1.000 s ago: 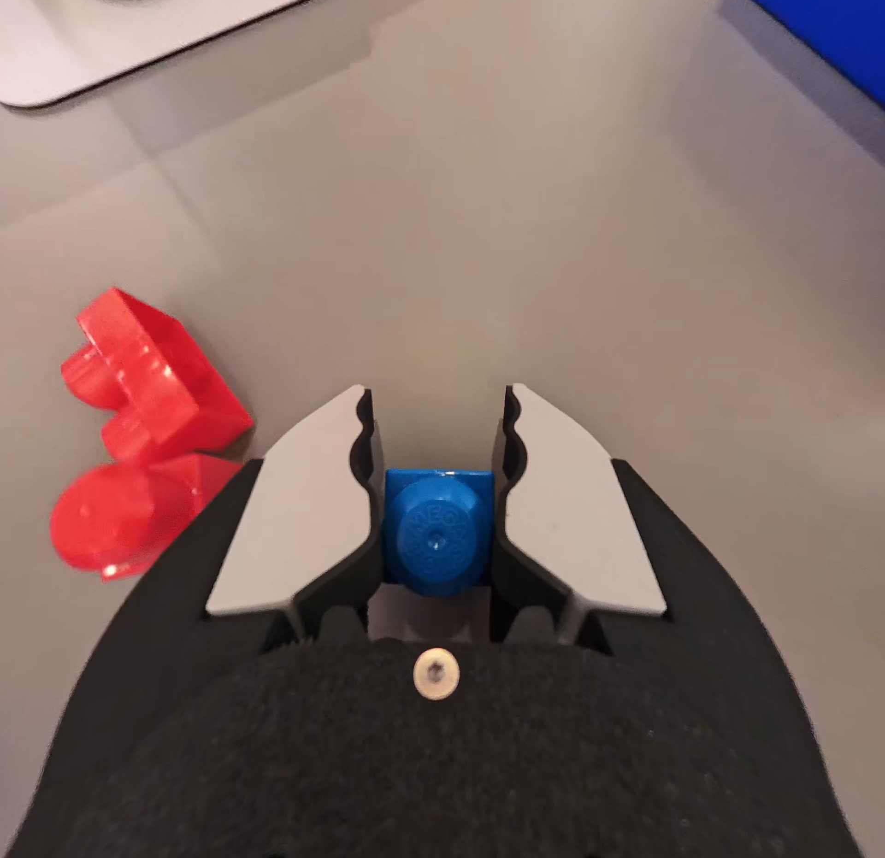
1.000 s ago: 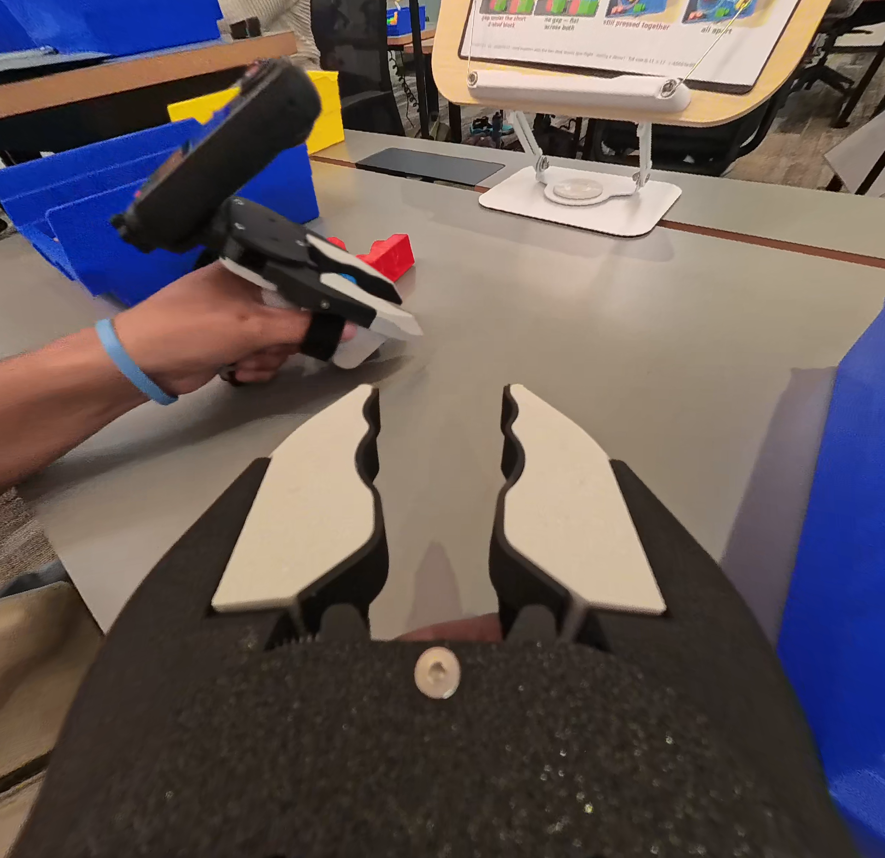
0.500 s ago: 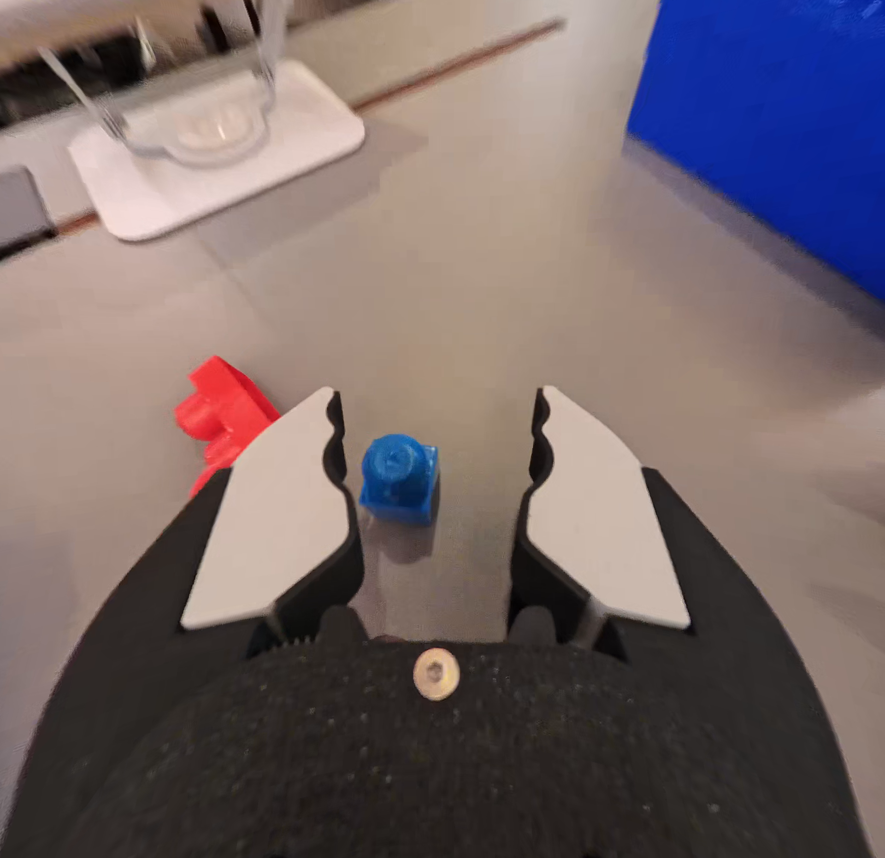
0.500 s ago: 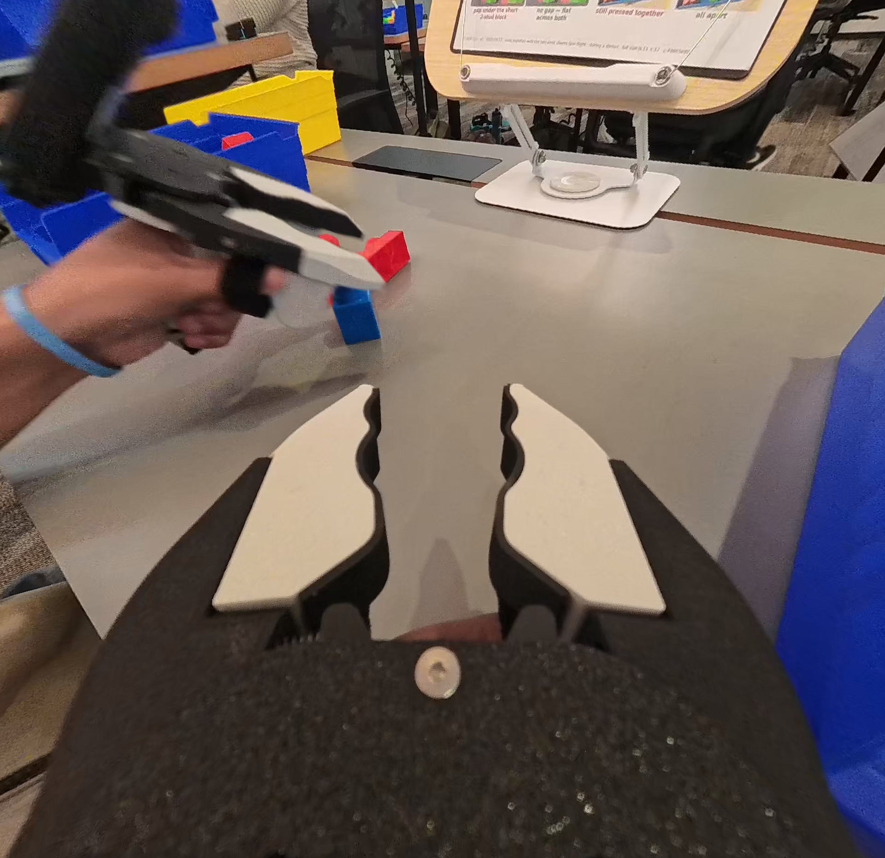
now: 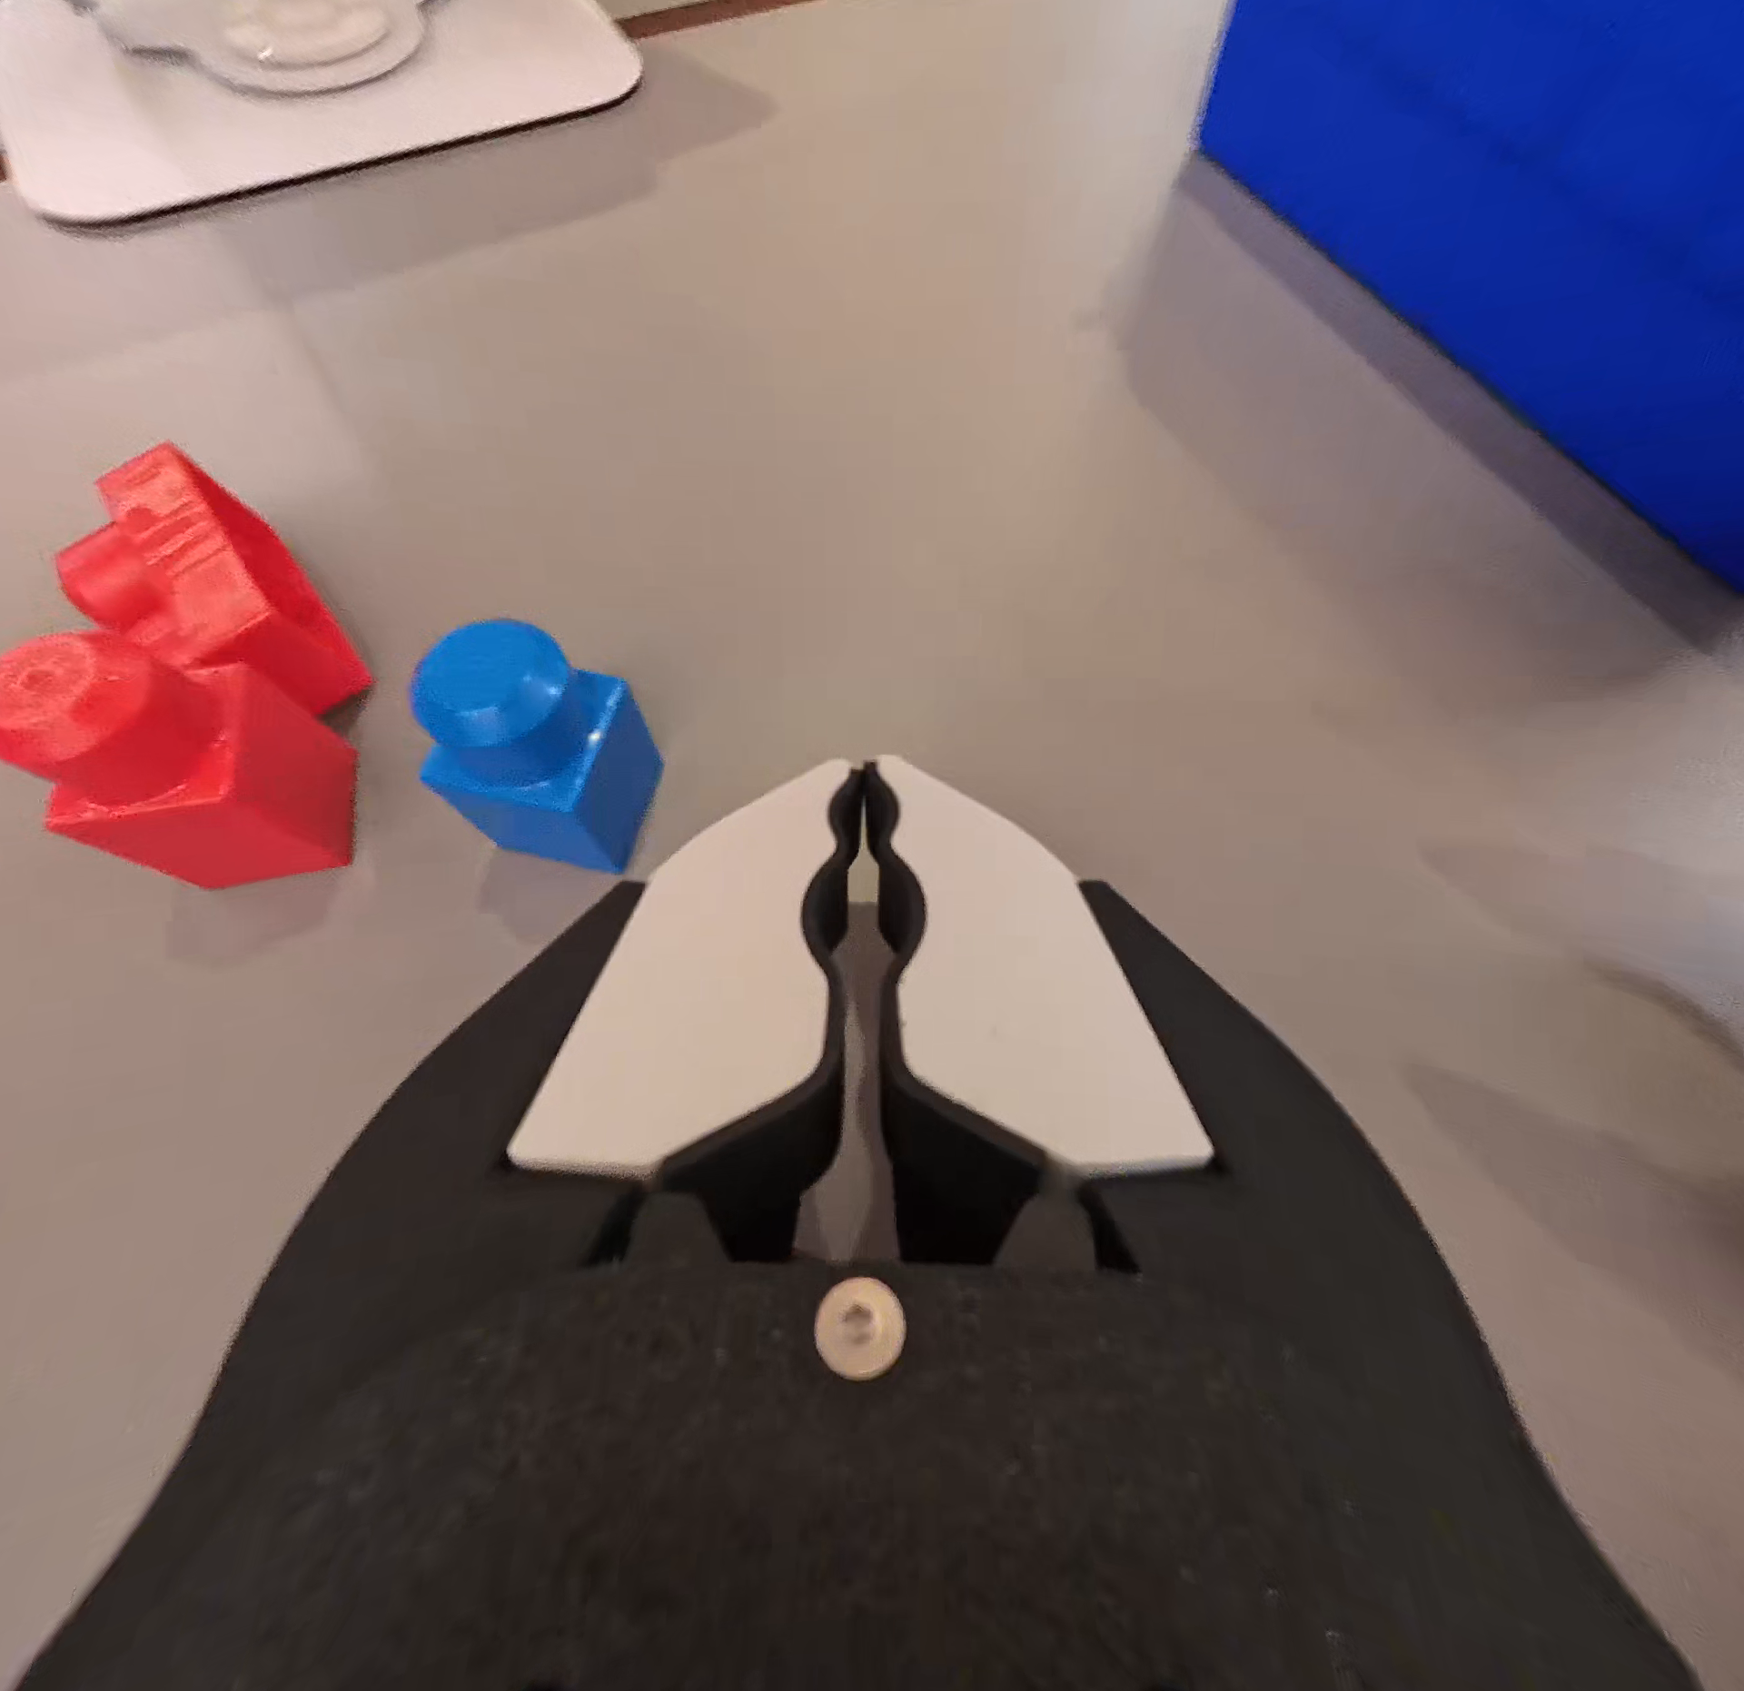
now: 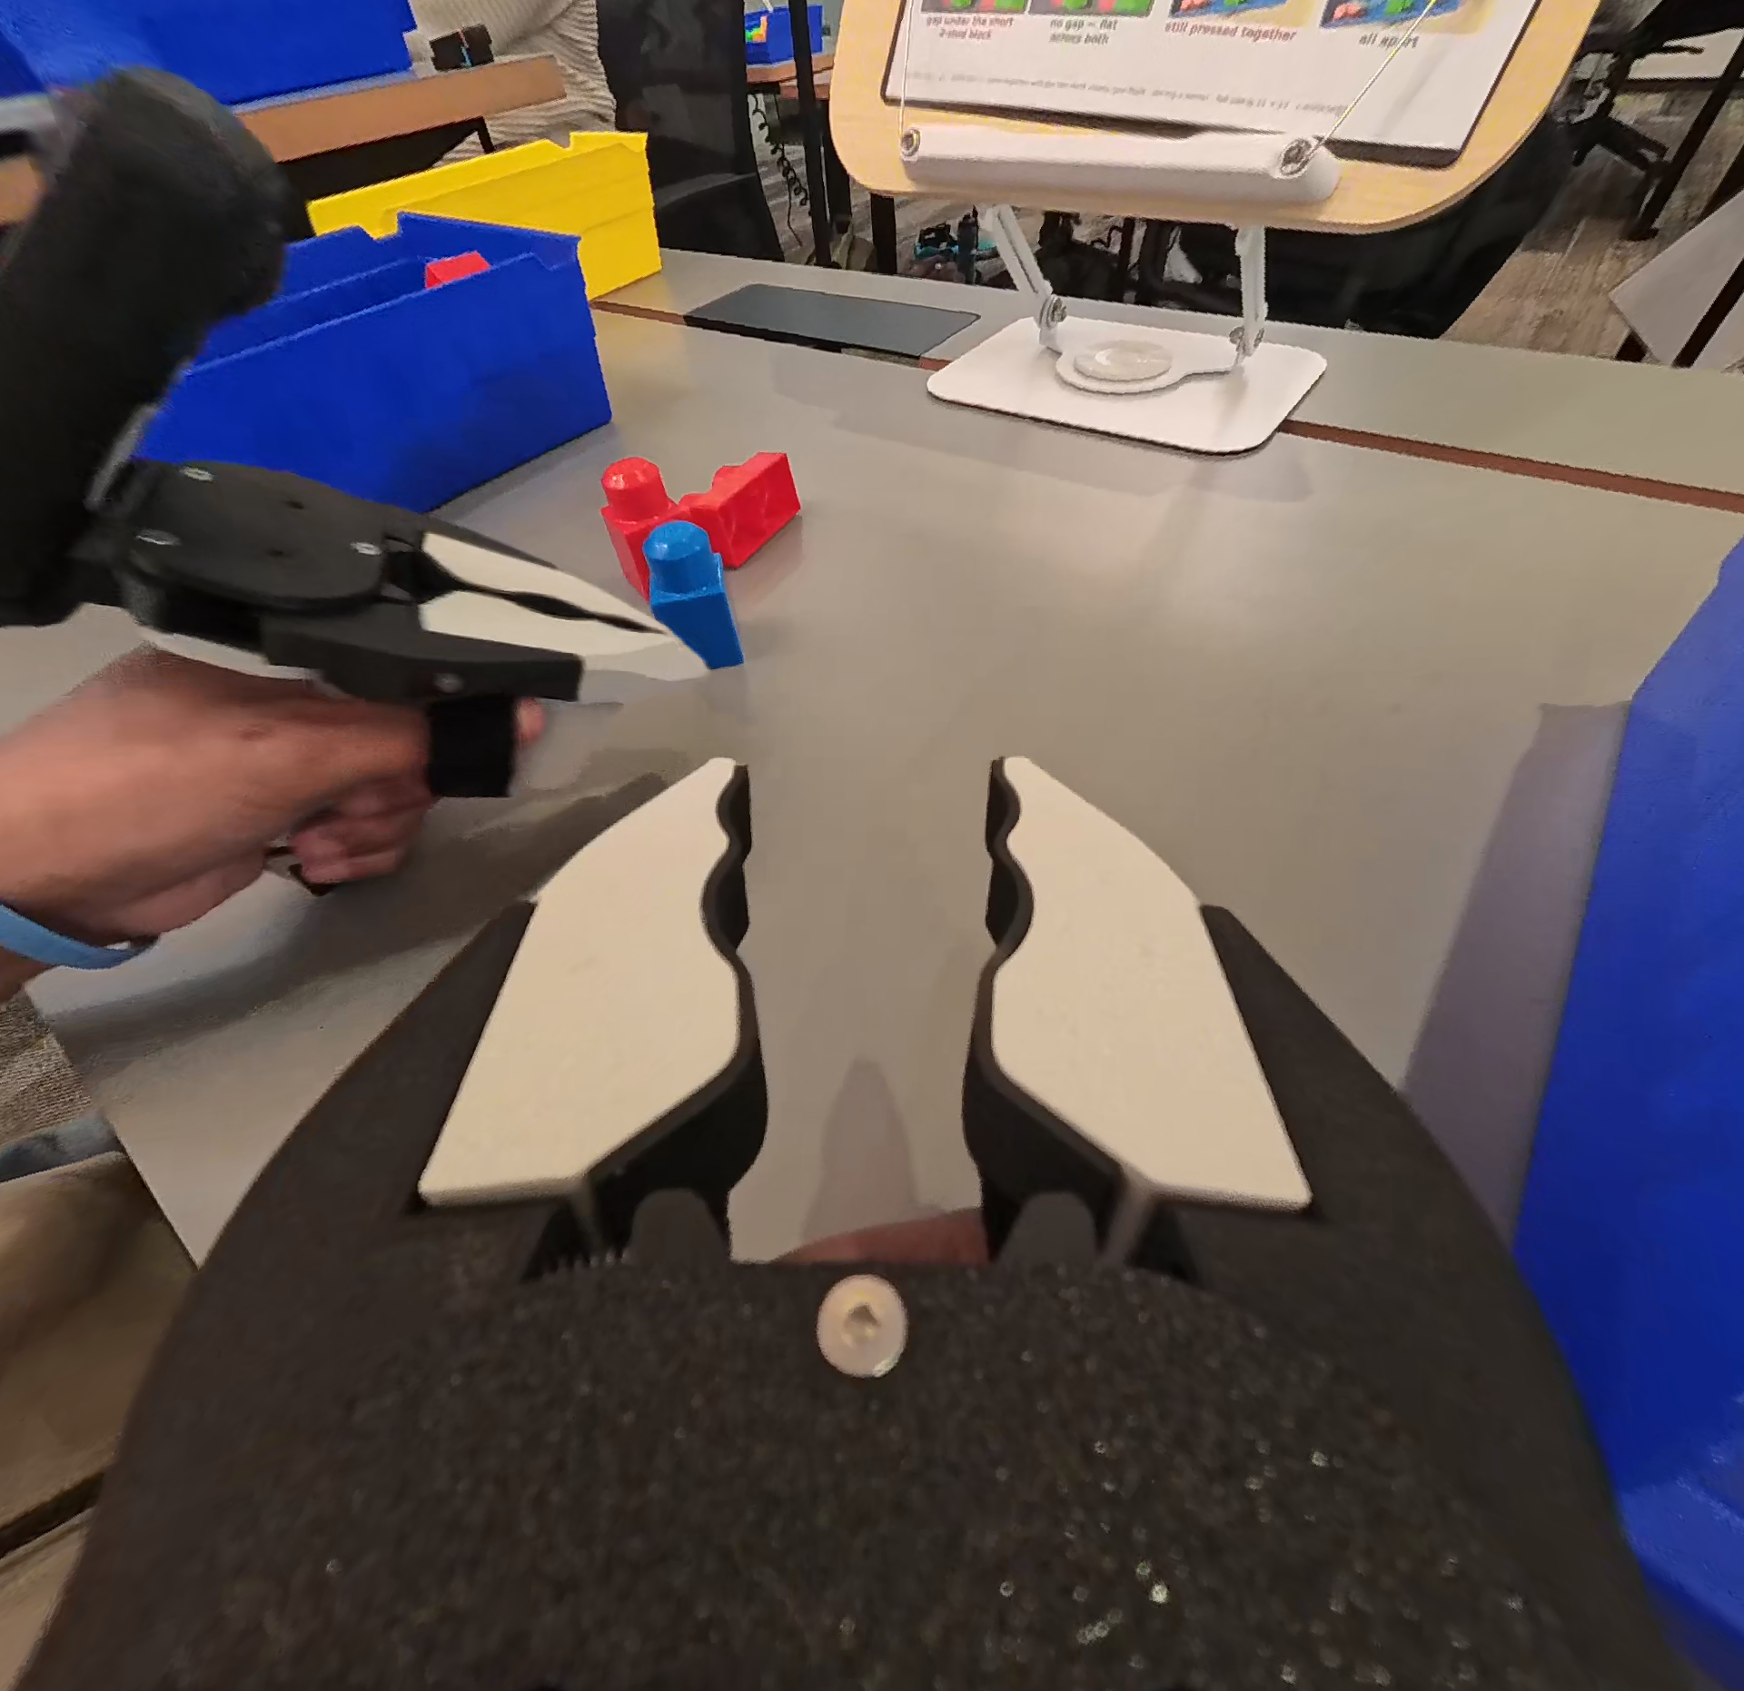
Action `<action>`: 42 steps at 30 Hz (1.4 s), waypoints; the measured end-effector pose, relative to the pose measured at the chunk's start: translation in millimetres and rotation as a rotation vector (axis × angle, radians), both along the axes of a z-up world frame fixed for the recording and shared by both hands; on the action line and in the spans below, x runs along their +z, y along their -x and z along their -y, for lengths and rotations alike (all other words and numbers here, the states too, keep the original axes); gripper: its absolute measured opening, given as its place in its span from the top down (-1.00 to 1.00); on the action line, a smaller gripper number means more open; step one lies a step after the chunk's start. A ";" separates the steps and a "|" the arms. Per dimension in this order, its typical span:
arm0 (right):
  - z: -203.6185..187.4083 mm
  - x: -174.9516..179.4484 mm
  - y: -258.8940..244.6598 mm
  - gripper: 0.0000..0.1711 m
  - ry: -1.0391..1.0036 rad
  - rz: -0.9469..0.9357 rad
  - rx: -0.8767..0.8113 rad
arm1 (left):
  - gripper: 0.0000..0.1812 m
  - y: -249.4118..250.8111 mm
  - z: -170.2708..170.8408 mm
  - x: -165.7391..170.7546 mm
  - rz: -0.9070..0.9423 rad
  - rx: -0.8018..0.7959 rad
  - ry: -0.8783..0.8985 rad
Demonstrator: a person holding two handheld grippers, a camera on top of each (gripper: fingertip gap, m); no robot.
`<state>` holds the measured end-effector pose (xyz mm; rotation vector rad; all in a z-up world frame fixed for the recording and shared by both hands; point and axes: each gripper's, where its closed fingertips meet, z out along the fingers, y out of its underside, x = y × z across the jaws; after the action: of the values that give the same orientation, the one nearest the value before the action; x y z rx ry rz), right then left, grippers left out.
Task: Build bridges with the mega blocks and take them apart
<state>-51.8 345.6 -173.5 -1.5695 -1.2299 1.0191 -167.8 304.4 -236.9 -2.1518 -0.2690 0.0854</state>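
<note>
A small blue one-stud block (image 5: 543,759) stands on the grey table (image 5: 944,476), just left of my left gripper's tips. Two red blocks (image 5: 198,702) lie touching each other farther left. My left gripper (image 5: 865,773) is shut with nothing between its pads. In the right wrist view the left gripper (image 6: 679,650) hovers low beside the blue block (image 6: 694,598), with the red blocks (image 6: 708,513) behind it. My right gripper (image 6: 863,787) is open and empty above bare table, well in front of the blocks.
A blue bin (image 5: 1510,183) stands at the right; it also shows in the right wrist view (image 6: 1651,1080). Another blue bin (image 6: 396,372) and a yellow bin (image 6: 528,202) stand at the far left. A white stand (image 6: 1123,381) holding an instruction board sits at the back. The grippers' ends are close to 15 cm from one another.
My left gripper opened and let go of the blue block, which now stands on the table. It then drew back to the right and shut on air. My right gripper stayed still.
</note>
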 end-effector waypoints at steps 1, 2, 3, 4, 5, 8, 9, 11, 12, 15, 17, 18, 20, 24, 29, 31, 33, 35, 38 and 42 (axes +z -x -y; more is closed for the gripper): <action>-0.6 1.1 -0.8 0.44 0.000 -0.003 -0.002 | 1.00 4.8 -3.0 -4.6 0.000 0.028 0.029; -1.5 1.6 -1.5 0.44 0.000 -0.004 -0.004 | 1.00 7.9 -5.7 -9.9 0.015 0.040 0.062; -2.6 1.6 -2.2 0.44 -0.001 -0.004 -0.007 | 1.00 10.3 -7.7 -15.1 0.038 0.047 0.090; -3.6 1.5 -2.8 0.44 0.000 -0.005 -0.009 | 1.00 13.7 -9.1 -19.7 0.052 0.054 0.112; -4.6 1.2 -3.1 0.44 0.003 -0.006 -0.009 | 1.00 18.0 -10.0 -23.0 0.054 0.065 0.129; -6.8 -0.6 -3.5 0.44 0.013 -0.007 -0.011 | 1.00 29.6 -13.7 -23.6 0.036 0.092 0.140; -7.3 -1.4 -3.5 0.44 0.015 -0.006 -0.010 | 1.00 32.8 -14.9 -23.0 0.030 0.103 0.138; -7.9 -3.2 -3.1 0.44 0.019 -0.003 -0.009 | 1.00 38.3 -17.2 -22.7 0.029 0.124 0.132; -8.2 -3.9 -3.0 0.44 0.021 -0.003 -0.009 | 1.00 39.9 -18.3 -23.4 0.034 0.129 0.134; -9.1 -5.6 -2.8 0.44 0.027 -0.002 -0.009 | 1.00 45.5 -19.5 -22.9 0.030 0.148 0.130; -10.0 -6.7 -3.0 0.44 0.029 0.000 -0.010 | 1.00 50.7 -18.0 -22.7 0.021 0.162 0.130; -10.3 -7.1 -3.1 0.45 0.030 0.000 -0.011 | 1.00 53.0 -17.0 -22.5 0.025 0.168 0.128; -10.8 -7.9 -2.9 0.45 0.033 0.000 -0.012 | 1.00 56.5 -16.8 -21.7 0.040 0.175 0.117; -10.8 -8.8 -2.9 0.45 0.028 0.005 -0.012 | 1.00 61.9 -22.1 -17.1 0.048 0.202 0.081; -13.1 -8.6 -4.7 0.45 0.029 0.004 -0.020 | 1.00 69.3 -23.9 -17.8 0.044 0.235 0.089; -14.3 -9.2 -5.1 0.45 0.030 0.005 -0.022 | 1.00 75.3 -20.7 -16.7 0.039 0.258 0.085; -14.9 -9.9 -5.0 0.45 0.035 0.003 -0.021 | 1.00 80.0 -17.4 -15.6 0.052 0.275 0.074; -14.9 -11.4 -4.2 0.45 0.040 0.005 -0.018 | 1.00 83.6 -14.6 -14.8 0.058 0.290 0.067; -13.7 -13.2 -3.2 0.45 0.042 0.008 -0.014 | 1.00 82.1 -11.7 -11.2 0.071 0.281 0.053; -14.1 -14.0 -3.4 0.45 0.040 0.011 -0.015 | 1.00 72.0 6.0 12.1 0.061 0.220 -0.034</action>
<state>-48.4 359.7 -187.6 -1.6148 -1.2095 1.0326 -239.8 298.4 -224.8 -2.0869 -0.5387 0.1402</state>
